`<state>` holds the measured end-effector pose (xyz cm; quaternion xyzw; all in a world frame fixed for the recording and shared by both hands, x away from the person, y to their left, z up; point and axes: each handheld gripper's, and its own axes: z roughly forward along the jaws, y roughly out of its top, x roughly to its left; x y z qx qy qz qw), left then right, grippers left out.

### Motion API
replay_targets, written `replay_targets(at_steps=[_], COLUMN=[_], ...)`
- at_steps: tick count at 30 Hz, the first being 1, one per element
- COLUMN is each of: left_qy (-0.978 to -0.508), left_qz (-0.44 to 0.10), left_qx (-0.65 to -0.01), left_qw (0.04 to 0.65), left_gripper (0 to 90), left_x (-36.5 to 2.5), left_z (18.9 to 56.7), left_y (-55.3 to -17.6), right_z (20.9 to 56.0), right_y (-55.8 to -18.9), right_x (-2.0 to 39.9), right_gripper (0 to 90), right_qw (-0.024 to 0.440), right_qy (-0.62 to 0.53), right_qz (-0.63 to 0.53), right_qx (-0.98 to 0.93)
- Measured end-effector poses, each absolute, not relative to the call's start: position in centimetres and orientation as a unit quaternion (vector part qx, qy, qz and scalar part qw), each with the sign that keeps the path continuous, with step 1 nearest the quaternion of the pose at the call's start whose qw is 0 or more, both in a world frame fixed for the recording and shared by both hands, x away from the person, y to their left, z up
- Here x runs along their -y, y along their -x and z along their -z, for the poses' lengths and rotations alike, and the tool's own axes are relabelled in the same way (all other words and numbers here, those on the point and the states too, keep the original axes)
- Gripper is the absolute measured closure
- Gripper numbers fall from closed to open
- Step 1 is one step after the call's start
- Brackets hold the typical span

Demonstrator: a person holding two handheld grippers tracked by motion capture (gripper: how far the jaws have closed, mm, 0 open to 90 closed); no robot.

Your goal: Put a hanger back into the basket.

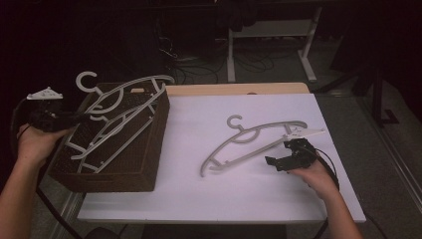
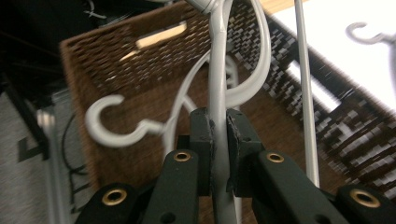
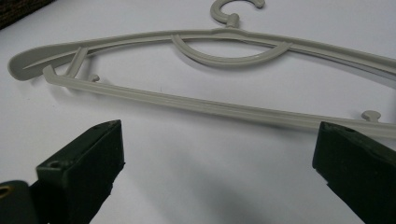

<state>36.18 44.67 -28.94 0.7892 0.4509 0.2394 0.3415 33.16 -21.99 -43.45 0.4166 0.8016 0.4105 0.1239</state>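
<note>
grey plastic hanger [image 1: 251, 142] lies flat on the white table [image 1: 209, 199], roughly at centre, hook toward 12 o'clock. right gripper [image 1: 278, 160] sits on the table at abt 4 o'clock of that hanger, just beside its lower bar, jaws spread wide w/ nothing between them; in the right gripper view the hanger's straight bar runs across just beyond the two black jaw tips, not touching either. left gripper [image 1: 74, 119] is at 9 o'clock of the table, by the left edge of the brown wicker basket [image 1: 144, 174], jaws clamped tight on the bar of a second grey hanger [image 2: 219, 74]; left gripper view shows the pads [image 2: 201, 140] pressing the bar from both sides. that hanger rests tilted over the basket's rim, hook [image 1: 85, 79] poking out toward 11 o'clock. a third hanger [image 1: 112, 134] lies inside the basket under it, partly overlapped. basket sits at the table's left end, overhanging the edge. the two grippers are well apart.
</note>
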Motion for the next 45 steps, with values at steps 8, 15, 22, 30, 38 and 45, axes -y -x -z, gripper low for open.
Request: replay_targets(at_steps=[8,15,22,30,38,45], left_qy=[-0.782,-0.791,-0.794,-0.775,-0.770,-0.775], left_qz=[-0.250,-0.235,-0.215,-0.212,-0.182,-0.147], left_qx=[-0.479,-0.486,-0.497,-0.504,-0.480,-0.447], left_qw=[0.311,0.289,0.277,0.317,0.379,0.421], left_gripper=[82.6,82.6,82.2,62.6,52.2,39.9], left_x=[-46.9,-46.7,-46.1,-46.4,-45.1,-42.7], left_z=[30.0,31.7,33.7,33.7,32.6,31.8], left_y=[-36.2,-37.2,-38.5,-38.3,-37.9,-37.9], right_z=[43.5,43.5,43.5,43.4,43.4,43.3], right_y=[-33.2,-33.2,-33.2,-33.2,-33.2,-33.1], right_x=[21.9,21.9,21.8,22.0,21.9,22.1], right_gripper=[1.8,1.8,1.8,1.9,1.9,1.9], right_qw=[0.123,0.123,0.123,0.123,0.124,0.123], right_qy=[-0.417,-0.417,-0.416,-0.417,-0.416,-0.416], right_qz=[-0.409,-0.409,-0.408,-0.411,-0.411,-0.414], right_qx=[-0.802,-0.803,-0.804,-0.801,-0.802,-0.800])
